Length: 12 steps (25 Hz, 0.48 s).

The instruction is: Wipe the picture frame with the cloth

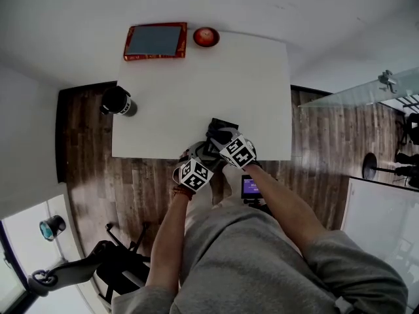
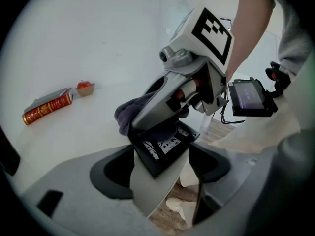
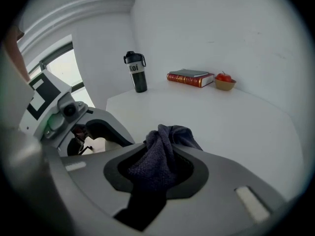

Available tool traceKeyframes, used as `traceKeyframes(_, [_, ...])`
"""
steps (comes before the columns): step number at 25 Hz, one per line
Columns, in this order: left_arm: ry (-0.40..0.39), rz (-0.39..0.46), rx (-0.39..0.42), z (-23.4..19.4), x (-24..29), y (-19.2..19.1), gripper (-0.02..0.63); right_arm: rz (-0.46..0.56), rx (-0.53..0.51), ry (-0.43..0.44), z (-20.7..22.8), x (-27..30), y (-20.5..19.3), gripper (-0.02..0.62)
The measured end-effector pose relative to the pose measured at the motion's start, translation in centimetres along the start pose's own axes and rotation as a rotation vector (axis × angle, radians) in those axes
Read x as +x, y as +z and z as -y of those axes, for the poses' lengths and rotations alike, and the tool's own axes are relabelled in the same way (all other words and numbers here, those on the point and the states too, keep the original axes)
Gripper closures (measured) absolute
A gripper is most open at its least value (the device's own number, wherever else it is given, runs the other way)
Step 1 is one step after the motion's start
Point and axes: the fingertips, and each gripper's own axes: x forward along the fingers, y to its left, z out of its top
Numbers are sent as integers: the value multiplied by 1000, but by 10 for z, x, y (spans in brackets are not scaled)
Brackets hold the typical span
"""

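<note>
Picture frame (image 2: 160, 149) sits at the table's (image 1: 196, 90) near edge, at 6 o'clock in the head view. The left claw (image 2: 160, 167) is clamped on its lower part and tilts it up. In the left gripper view its long axis seems to run from 8 to 2 o'clock. The cloth (image 2: 129, 116) appears to press on the frame's far edge at 10 o'clock. It is bunched in the right claw (image 3: 160, 173), whose jaws are closed tight on it. That claw reaches in from 1 o'clock, so a wipe would likely run along the long axis toward 2 o'clock. A book (image 1: 156, 41), bowl (image 1: 205, 36) and bottle (image 1: 118, 101) stand well apart, from 9 to 12 o'clock.
</note>
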Motion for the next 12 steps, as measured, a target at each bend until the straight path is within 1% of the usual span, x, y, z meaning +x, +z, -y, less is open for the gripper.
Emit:
traceKeyframes(5, [0,-2,-1,1,0,-1,250,-15,40,69,-15,-1,-4,489])
traceKeyframes(9, [-2,-2,-2,1,1,0,250,-35,43,129,-29,-3,-8,489])
traceKeyframes(12, [-2,-3,-2,2,0,1,250,-41,55,153,-35,-5,-10,491])
